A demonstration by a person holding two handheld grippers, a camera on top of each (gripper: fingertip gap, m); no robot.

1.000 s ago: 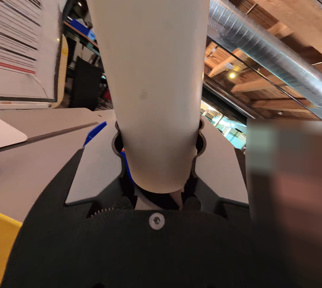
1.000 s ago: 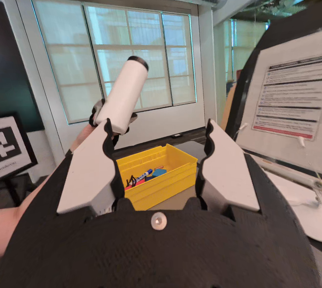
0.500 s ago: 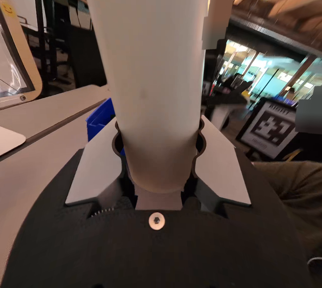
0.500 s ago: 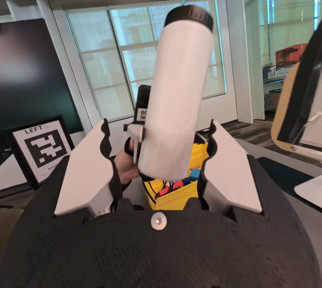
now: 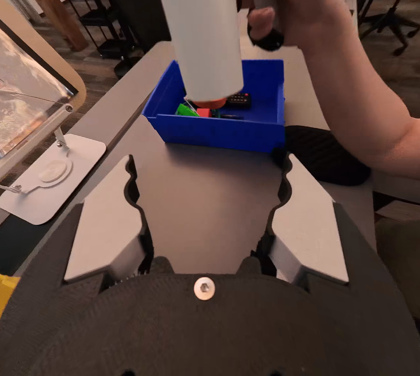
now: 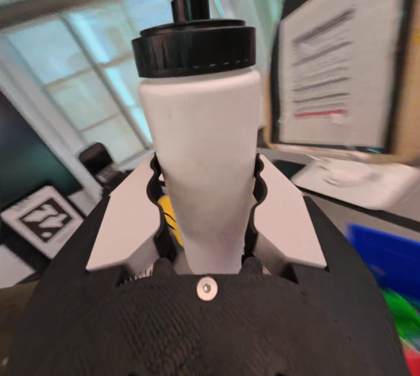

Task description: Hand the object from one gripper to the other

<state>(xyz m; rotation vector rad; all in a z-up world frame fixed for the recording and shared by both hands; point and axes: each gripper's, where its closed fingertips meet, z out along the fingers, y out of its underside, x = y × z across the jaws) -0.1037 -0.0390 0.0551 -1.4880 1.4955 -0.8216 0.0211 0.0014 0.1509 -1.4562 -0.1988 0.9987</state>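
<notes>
White bottle with a black cap fills my right wrist view, standing nearly upright between the jaws of my right gripper. Both scalloped pads press its lower body, one on each side; jaws narrowed onto it, bottle base down near the gripper's throat, cap end pointing away from the camera. Background here is blurred: a window, a framed sheet of paper, a black-and-white marker board low on the left, a blue patch at the right edge.

My left wrist view shows what that one hides. The left gripper holds nothing, jaws wide, only bare grey worktop between them. The same bottle hangs ahead of and above those jaws, well apart from them, its bottom end over a blue bin. The bin sits on the worktop and holds small items: something green, something red, a black remote. The cap is out of frame in this view.

Also only visible from the left: the person's right hand and bare forearm at upper right, wrapped around the right gripper's handle. A stand's flat white base rests on the worktop at left. Yellow corner at the bottom left edge, too little showing to say what it is.
</notes>
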